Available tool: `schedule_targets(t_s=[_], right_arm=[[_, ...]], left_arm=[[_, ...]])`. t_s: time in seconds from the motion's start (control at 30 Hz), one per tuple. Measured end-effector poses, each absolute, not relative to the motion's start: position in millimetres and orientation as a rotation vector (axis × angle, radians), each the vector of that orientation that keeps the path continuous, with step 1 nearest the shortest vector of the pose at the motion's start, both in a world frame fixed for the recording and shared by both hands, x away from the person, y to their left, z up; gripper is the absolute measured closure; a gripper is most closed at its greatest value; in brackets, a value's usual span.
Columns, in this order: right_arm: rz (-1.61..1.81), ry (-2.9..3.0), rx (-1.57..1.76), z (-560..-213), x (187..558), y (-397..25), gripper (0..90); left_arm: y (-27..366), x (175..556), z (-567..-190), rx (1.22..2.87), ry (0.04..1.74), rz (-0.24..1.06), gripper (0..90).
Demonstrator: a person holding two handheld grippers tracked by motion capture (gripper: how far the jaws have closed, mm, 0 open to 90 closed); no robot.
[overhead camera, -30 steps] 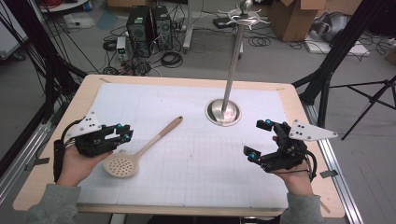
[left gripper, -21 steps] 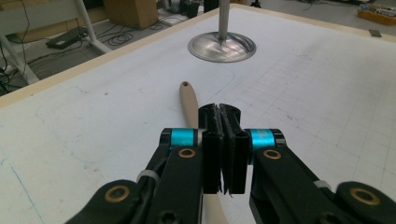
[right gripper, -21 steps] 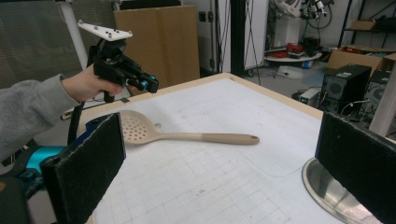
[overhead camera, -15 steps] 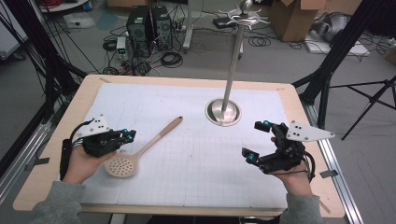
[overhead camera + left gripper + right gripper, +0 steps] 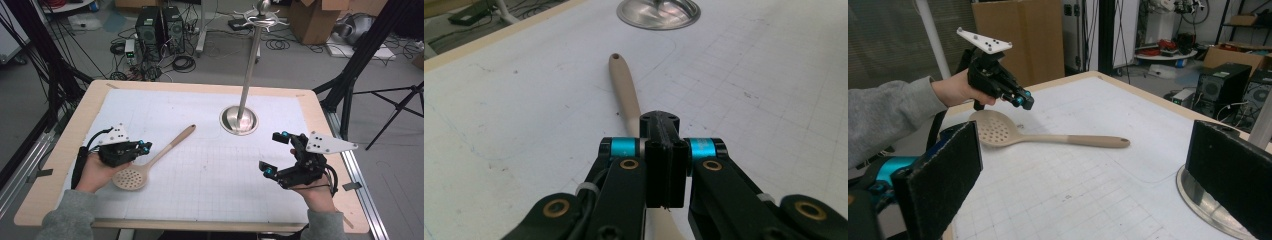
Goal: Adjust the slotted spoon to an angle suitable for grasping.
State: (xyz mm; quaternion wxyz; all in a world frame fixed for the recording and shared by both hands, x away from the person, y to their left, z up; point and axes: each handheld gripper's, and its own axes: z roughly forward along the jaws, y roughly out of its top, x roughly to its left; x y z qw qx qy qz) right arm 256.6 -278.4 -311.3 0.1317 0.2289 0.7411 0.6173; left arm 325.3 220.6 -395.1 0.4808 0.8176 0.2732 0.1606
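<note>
**A:** Where does the skimmer spoon (image 5: 150,162) lie?

**B:** Flat on the white gridded mat (image 5: 210,200), left of the middle in the high view. Its round perforated bowl sits near the person's side of the table, and the beige handle runs up and to the right toward the metal stand (image 5: 240,120).

**A:** And the left gripper (image 5: 142,146)?

**B:** It is just above the spoon, where the handle meets the bowl. The left gripper view shows its two jaws pressed flat together with no gap, and the handle (image 5: 625,85) stretching away beyond them with a small hole at its far end. The jaws appear to hold nothing. Whether they touch the spoon cannot be told from that view.

**A:** Does any other view settle it?

**B:** The right gripper view helps. It sees the left gripper (image 5: 1024,101) from the side, its tip hanging just above the bowl's (image 5: 993,131) far edge, apart from it. That view also shows the holes in the bowl clearly.

**A:** The right gripper (image 5: 276,152)?

**B:** Well apart from the spoon, at the right of the mat, its jaws spread wide. In its own view the two black pads (image 5: 948,175) frame the spoon and the stand's shiny base (image 5: 1218,212), empty between them.

**A:** Anything farther out?

**B:** The high view shows the stand's tall pole, and computer towers (image 5: 160,27) on the floor behind the table.
</note>
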Motion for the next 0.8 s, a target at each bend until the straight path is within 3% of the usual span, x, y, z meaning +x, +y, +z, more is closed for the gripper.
schedule_targets(t_s=[0.57, 0.8], right_arm=[[1.785, 2.163, 0.669, -313, 256, -280, 0.3], [1.774, 2.175, 0.642, -313, 257, -277, 0.4]], left_arm=[[209, 334, -383, 2.015, 0.683, 0.410, 89.6], [192, 351, -385, 2.033, 0.704, 0.336, 89.6]])
